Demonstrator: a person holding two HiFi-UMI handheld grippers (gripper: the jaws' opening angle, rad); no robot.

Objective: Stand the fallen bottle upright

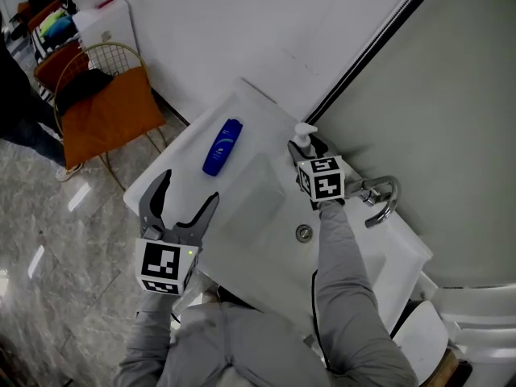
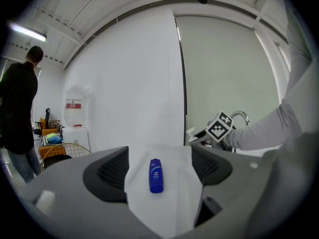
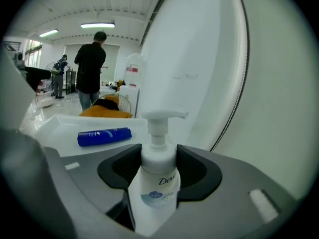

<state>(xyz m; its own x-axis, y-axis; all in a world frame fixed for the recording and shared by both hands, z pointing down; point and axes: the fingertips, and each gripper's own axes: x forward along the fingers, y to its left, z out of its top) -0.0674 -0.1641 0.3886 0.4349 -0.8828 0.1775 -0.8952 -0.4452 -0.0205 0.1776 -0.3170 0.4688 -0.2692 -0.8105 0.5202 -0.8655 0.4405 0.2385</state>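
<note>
A blue bottle (image 1: 222, 147) lies on its side on the white counter (image 1: 250, 208), towards the far left. My left gripper (image 1: 189, 188) hangs open near the counter's front left edge, pointing at the blue bottle (image 2: 156, 176) with nothing between its fingers. My right gripper (image 1: 310, 147) is shut on a white pump bottle (image 1: 305, 138) near the back of the sink, by the wall. In the right gripper view the pump bottle (image 3: 158, 178) stands upright, pressed between both pads, and the blue bottle (image 3: 104, 136) lies beyond it to the left.
A chrome faucet (image 1: 383, 196) stands right of the basin with its drain (image 1: 303, 233). A wire chair with an orange cushion (image 1: 105, 107) stands on the floor to the left of the counter. A person in dark clothes (image 3: 92, 68) stands farther off.
</note>
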